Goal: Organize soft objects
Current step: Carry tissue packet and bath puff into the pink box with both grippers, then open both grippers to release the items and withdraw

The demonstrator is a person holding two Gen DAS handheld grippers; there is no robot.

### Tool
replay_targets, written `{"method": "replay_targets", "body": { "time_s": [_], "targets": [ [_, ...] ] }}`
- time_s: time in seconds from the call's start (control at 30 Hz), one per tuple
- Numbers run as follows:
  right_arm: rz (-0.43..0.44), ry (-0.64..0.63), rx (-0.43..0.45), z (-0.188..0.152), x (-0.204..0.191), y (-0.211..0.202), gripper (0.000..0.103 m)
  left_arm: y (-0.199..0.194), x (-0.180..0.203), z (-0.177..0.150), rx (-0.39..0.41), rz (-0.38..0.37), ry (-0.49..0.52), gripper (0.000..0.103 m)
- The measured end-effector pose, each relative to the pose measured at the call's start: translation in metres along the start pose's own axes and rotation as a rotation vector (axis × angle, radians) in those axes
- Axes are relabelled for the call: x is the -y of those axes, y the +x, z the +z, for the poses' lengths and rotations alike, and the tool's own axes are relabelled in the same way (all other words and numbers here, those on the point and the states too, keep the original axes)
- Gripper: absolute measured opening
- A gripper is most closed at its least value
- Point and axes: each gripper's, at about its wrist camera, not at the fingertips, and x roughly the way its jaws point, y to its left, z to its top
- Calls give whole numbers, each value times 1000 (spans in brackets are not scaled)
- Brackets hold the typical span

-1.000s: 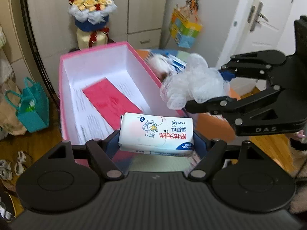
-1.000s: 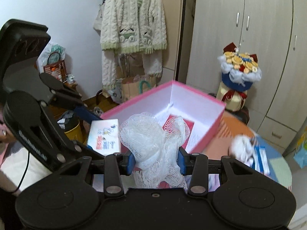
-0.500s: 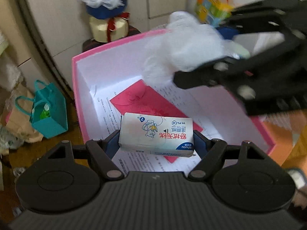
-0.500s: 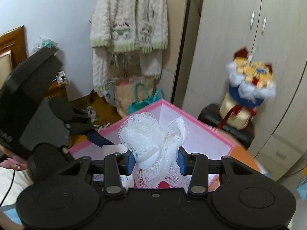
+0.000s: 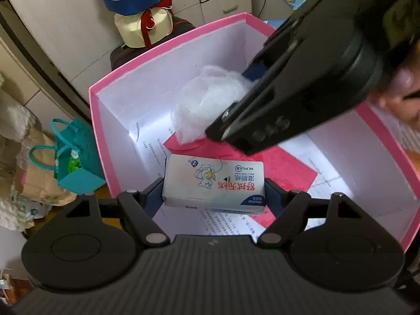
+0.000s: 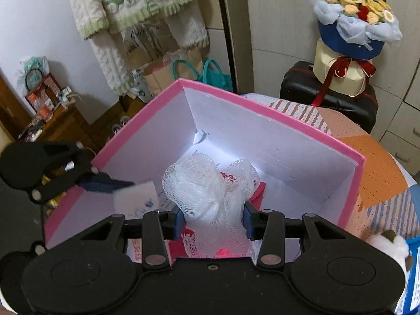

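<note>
Pink box (image 5: 168,52) open-topped, white inside, printed sheets and red paper (image 5: 286,168) on floor. Right gripper (image 6: 213,216) over box, jaws partly closed, clamped on white mesh puff (image 6: 204,191); puff hangs toward far corner of box, possibly brushing floor, contact unclear. Left gripper (image 5: 213,191) over near edge of box, jaws wide, gripping wet-wipes pack (image 5: 214,183) by short ends, pack held above red paper.

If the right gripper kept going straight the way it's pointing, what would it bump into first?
Probably the paper-lined floor of the pink box, near the red sheet. The right gripper carries the white mesh puff, which would touch first; depth is unclear.
</note>
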Motion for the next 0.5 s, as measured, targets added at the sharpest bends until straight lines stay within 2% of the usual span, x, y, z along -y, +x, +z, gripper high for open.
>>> {"method": "replay_targets", "body": {
  "time_s": [0.2, 0.3, 0.4, 0.5],
  "targets": [
    [19, 1, -31, 5, 0, 15, 48, 1, 4, -2, 3, 12, 14, 81],
    [13, -16, -19, 5, -2, 15, 64, -3, 4, -6, 12, 19, 12, 81],
    [33, -17, -8, 3, -2, 8, 67, -18, 7, -13, 44, 21, 15, 85],
    [50, -24, 16, -1, -5, -6, 72, -39, 17, -27, 104, 32, 64, 88]
  ]
}}
